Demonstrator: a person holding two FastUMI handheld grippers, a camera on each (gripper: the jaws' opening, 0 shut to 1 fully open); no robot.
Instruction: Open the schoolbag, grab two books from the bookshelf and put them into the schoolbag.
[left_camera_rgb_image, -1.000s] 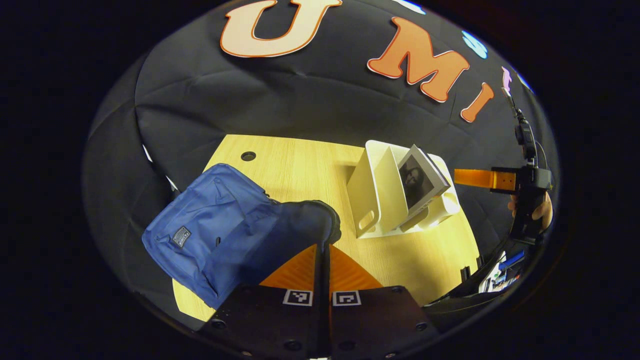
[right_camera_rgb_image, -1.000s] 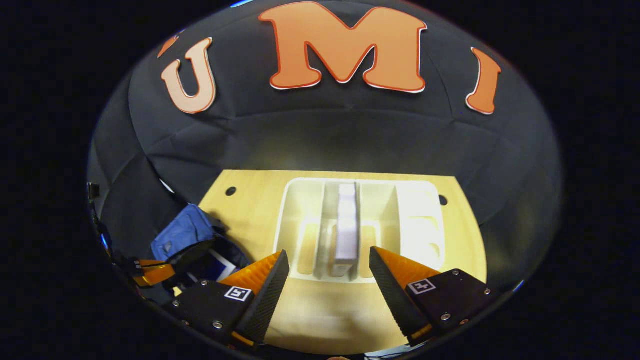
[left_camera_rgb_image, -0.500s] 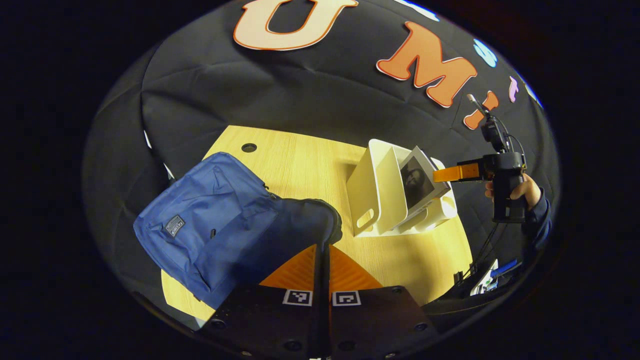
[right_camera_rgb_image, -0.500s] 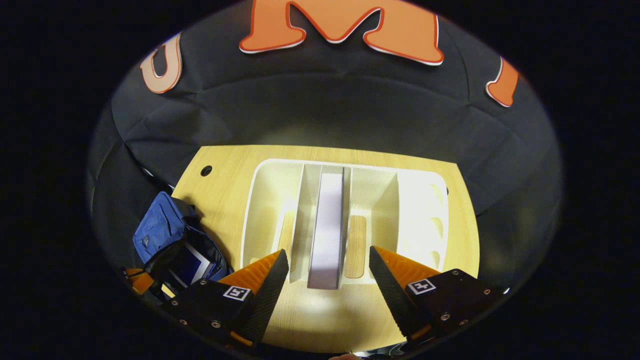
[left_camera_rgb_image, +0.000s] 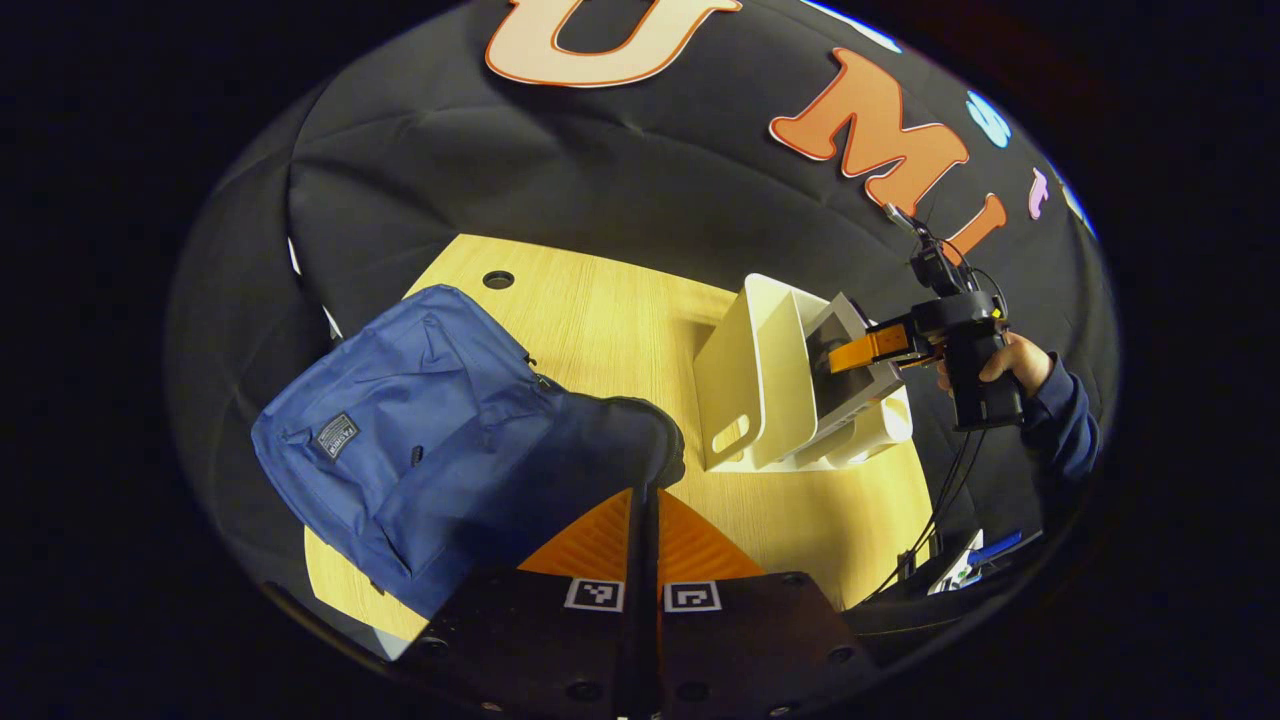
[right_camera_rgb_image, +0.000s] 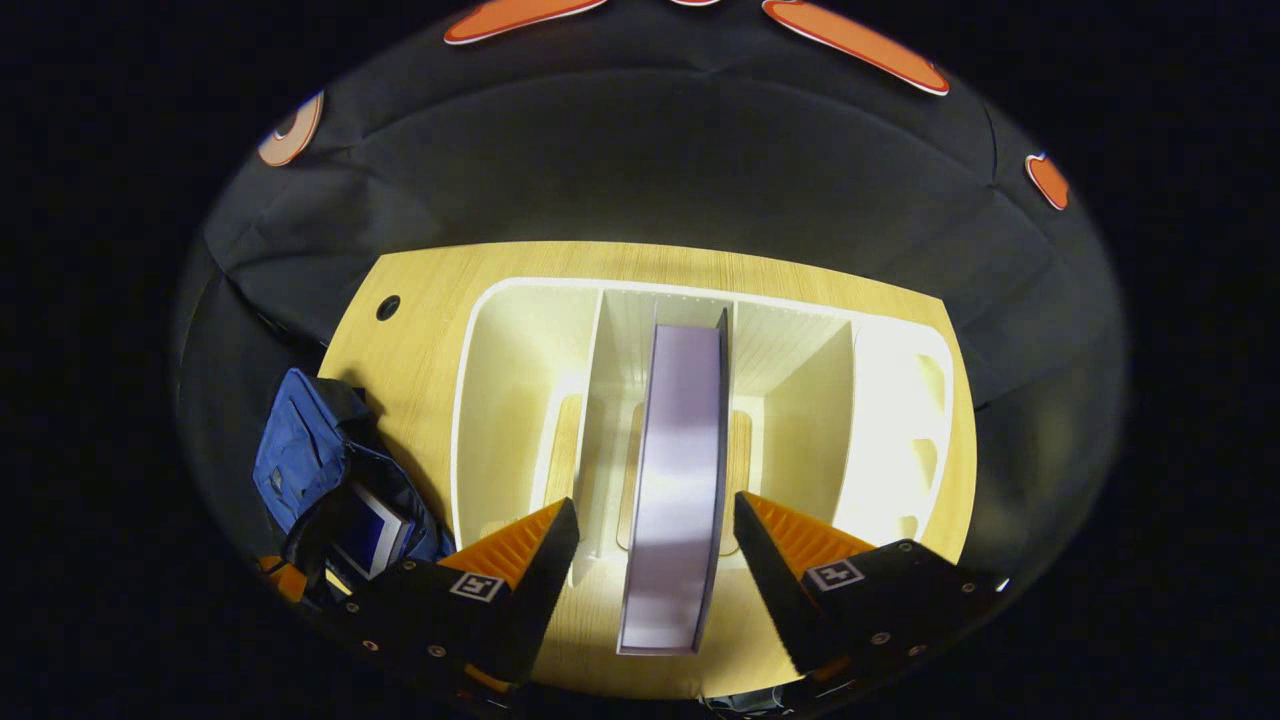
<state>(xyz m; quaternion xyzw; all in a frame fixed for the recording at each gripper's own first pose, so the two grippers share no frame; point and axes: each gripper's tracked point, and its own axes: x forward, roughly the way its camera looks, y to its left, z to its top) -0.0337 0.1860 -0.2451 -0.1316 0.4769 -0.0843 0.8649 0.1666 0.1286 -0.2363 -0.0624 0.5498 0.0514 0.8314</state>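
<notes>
in the left gripper view, the blue schoolbag (left_camera_rgb_image: 420, 440) lies at about nine o'clock on the wooden table (left_camera_rgb_image: 620, 330), its dark opened rim reaching toward centre. the left gripper (left_camera_rgb_image: 645, 520) sits at six o'clock, fingers pressed together on that rim of the bag. at about two to three o'clock stands the white bookshelf (left_camera_rgb_image: 770, 380) with a book (left_camera_rgb_image: 850, 345) leaning in a slot; the right gripper (left_camera_rgb_image: 870, 348) reaches onto it from three o'clock, held by a hand (left_camera_rgb_image: 1010, 355) in a dark sleeve.

in the right gripper view, the schoolbag (right_camera_rgb_image: 300, 450) lies at about eight o'clock, open, with a book inside (right_camera_rgb_image: 375, 535) showing in its mouth. the bookshelf (right_camera_rgb_image: 520, 400) fills the centre, divided into upright compartments. the standing book (right_camera_rgb_image: 680, 470) is in the middle compartment, its edge toward the camera, reaching down to six o'clock. the right gripper (right_camera_rgb_image: 655, 545) is spread, one finger on each side of the book; i cannot tell if either touches it.
</notes>
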